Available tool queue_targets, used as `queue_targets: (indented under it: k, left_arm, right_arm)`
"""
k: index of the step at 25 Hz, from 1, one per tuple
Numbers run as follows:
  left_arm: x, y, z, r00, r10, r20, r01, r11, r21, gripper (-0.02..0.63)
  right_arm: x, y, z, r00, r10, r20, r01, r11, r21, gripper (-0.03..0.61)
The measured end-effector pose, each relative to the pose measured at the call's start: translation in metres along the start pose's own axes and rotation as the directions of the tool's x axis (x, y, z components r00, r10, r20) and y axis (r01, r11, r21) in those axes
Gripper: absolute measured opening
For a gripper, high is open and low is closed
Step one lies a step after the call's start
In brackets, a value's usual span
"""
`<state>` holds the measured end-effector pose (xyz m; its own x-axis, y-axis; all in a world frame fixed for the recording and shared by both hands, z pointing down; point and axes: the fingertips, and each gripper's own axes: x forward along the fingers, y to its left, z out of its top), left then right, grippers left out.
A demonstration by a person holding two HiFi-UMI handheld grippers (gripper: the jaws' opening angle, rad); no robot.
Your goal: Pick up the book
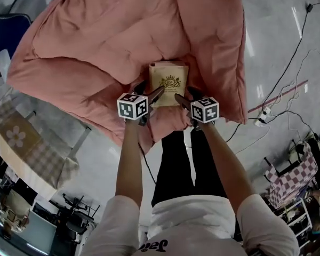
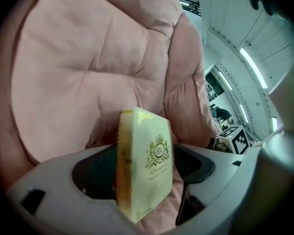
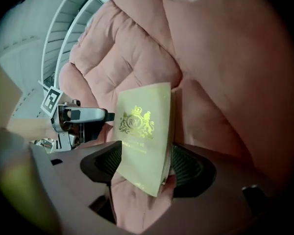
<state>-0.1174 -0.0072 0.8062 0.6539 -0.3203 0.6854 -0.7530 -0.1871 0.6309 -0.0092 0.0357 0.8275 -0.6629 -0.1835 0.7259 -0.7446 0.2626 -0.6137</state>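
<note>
Book (image 1: 169, 83) on pink quilt (image 1: 96, 52) sits, ungripped, between the wide-open jaws of left gripper (image 1: 149, 90) and right gripper (image 1: 186, 95).

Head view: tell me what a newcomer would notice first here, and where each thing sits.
A big rumpled pink quilt fills the upper half of the head view. Near its lower edge, at the picture's middle, lies a cream book with a gold crest on its cover. The left gripper and the right gripper flank the book's near end, each with its jaws apart and the book between them.
</note>
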Motion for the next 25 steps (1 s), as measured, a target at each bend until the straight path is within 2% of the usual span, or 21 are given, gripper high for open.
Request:
queue_targets:
  k: [7,13,25]
  left_arm:
    - [0.047,0.017,-0.013,0.997,-0.047,-0.068,0.046,0.999,-0.016,0.36]
    - [0.058,0.019,-0.02,0.991,-0.121,-0.064,0.118,0.992,-0.052,0.36]
    - [0.039,0.001,-0.009,0.984,-0.162,-0.076,0.157,0.985,-0.065,0.35]
  right_arm:
    - [0.043,-0.017,-0.013,0.997,0.074,-0.015,-0.074,0.997,0.032,0.338]
    - [0.05,-0.018,-0.015,0.987,0.161,0.01,-0.161,0.985,0.054,0.344]
    - [0.028,0.002,-0.005,0.988,0.152,-0.013,-0.151,0.985,0.09,0.337]
